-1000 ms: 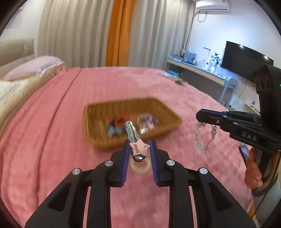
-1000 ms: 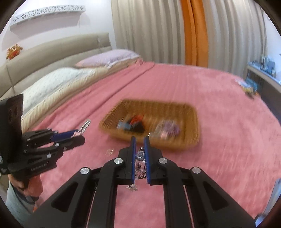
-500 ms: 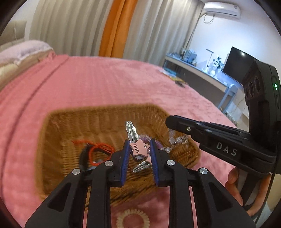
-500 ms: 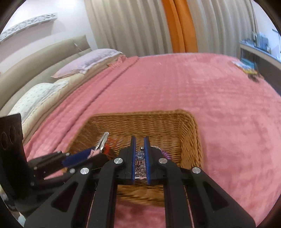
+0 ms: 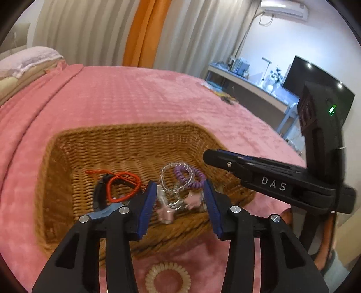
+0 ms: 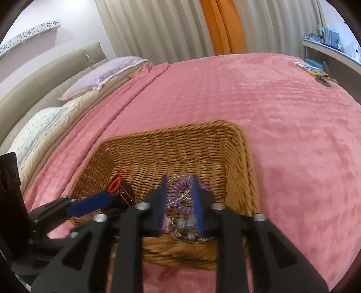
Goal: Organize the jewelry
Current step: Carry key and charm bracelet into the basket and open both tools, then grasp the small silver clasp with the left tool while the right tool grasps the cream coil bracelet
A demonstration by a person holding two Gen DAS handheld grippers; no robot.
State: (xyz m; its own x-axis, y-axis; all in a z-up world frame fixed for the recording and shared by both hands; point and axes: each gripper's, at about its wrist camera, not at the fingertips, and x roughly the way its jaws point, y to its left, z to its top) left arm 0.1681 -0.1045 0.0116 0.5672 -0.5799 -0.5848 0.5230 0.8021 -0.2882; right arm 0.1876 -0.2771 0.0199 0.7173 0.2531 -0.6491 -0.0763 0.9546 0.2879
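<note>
We hover over pink bedspread (image 6: 282, 108); wicker basket (image 5: 126, 139) on it. Left gripper (image 5: 179, 202), right gripper (image 6: 179, 202) both spread, empty. Curtains (image 5: 94, 31), TV (image 5: 315, 85) beyond.

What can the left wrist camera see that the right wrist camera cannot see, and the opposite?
Only the left wrist view shows the cream spiral hair tie lying on the pink blanket outside the basket, plus the television and air conditioner. Only the right wrist view shows the beige headboard and the floral pillow. Both show the wicker basket holding the purple spiral hair tie and red cord, and both hand-held grippers, left and right, open over it.
</note>
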